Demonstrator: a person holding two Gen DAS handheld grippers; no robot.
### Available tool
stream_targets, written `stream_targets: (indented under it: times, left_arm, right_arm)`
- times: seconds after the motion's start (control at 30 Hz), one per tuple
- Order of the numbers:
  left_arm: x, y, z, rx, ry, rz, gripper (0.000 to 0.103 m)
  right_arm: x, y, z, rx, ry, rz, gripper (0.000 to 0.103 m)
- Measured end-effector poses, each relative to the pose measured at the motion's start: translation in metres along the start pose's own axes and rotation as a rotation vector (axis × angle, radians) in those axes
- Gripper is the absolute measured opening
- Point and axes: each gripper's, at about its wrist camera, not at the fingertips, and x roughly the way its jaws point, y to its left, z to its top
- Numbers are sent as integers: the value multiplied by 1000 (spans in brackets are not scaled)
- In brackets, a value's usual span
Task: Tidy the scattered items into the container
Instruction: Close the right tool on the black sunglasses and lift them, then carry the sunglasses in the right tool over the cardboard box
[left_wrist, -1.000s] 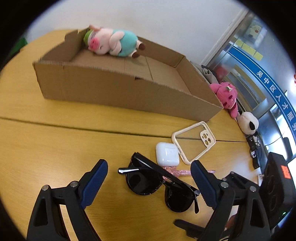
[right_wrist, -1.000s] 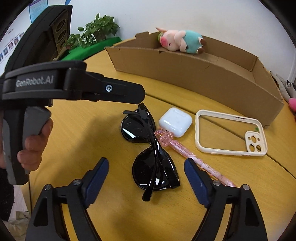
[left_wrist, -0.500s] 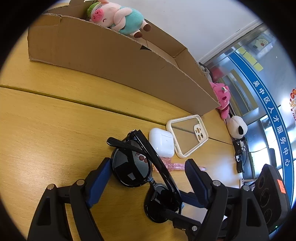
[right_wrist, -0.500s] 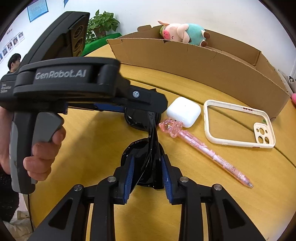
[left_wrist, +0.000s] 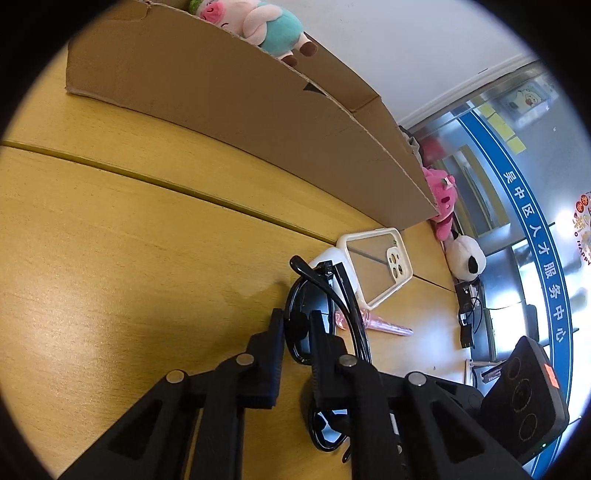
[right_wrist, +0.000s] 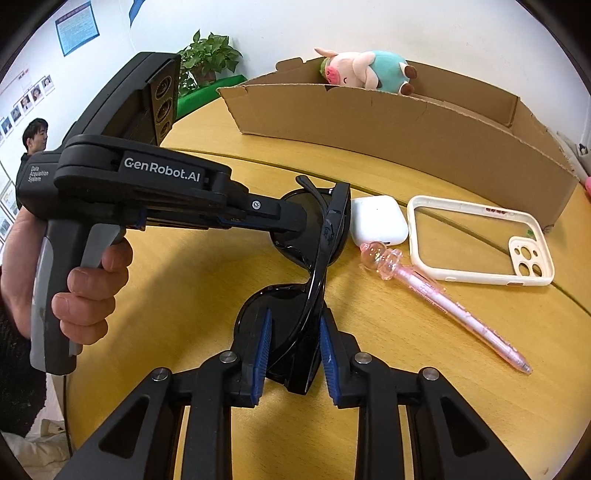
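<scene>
Black sunglasses (right_wrist: 325, 243) stand on edge on the wooden table, also in the left wrist view (left_wrist: 334, 295). My right gripper (right_wrist: 293, 336) is shut on the near lens. My left gripper (left_wrist: 297, 325) is shut on the far lens; it shows in the right wrist view (right_wrist: 291, 221). A white earbud case (right_wrist: 378, 219), a pink pen (right_wrist: 443, 291) and a clear phone case (right_wrist: 480, 240) lie to the right. The cardboard box (right_wrist: 388, 122) stands behind, with a plush pig (right_wrist: 364, 72) in it.
A pink plush (left_wrist: 441, 195) and a white plush (left_wrist: 465, 254) lie past the box's right end. A potted plant (right_wrist: 207, 55) stands at the far left. A person (right_wrist: 33, 136) stands in the background. The table edge (right_wrist: 92, 398) is near left.
Both grippers came down onto the sunglasses and closed, the right first and then the left. The sunglasses went from lying flat to standing on edge between the pads.
</scene>
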Motion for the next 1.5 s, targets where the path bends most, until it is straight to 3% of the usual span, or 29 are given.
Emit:
stream_targets:
  times: [0.33,0.83,1.13,1.5]
  left_arm:
    - [-7,-7,3,33,-4,-63,6]
    - [-53,-56,34,106,-133,-188,3]
    - [-66,-76,71,151,-175,-244,3]
    - [-81,-117,143,234,-210,-263,3]
  right_arm:
    - [-9,-15,-3,95,-34,98,26]
    - [-58,-28,40,130,-197,156,22]
    - [-75,-37,84,76,-253,101,21]
    - [-104,-60,149,28,-327,54,18]
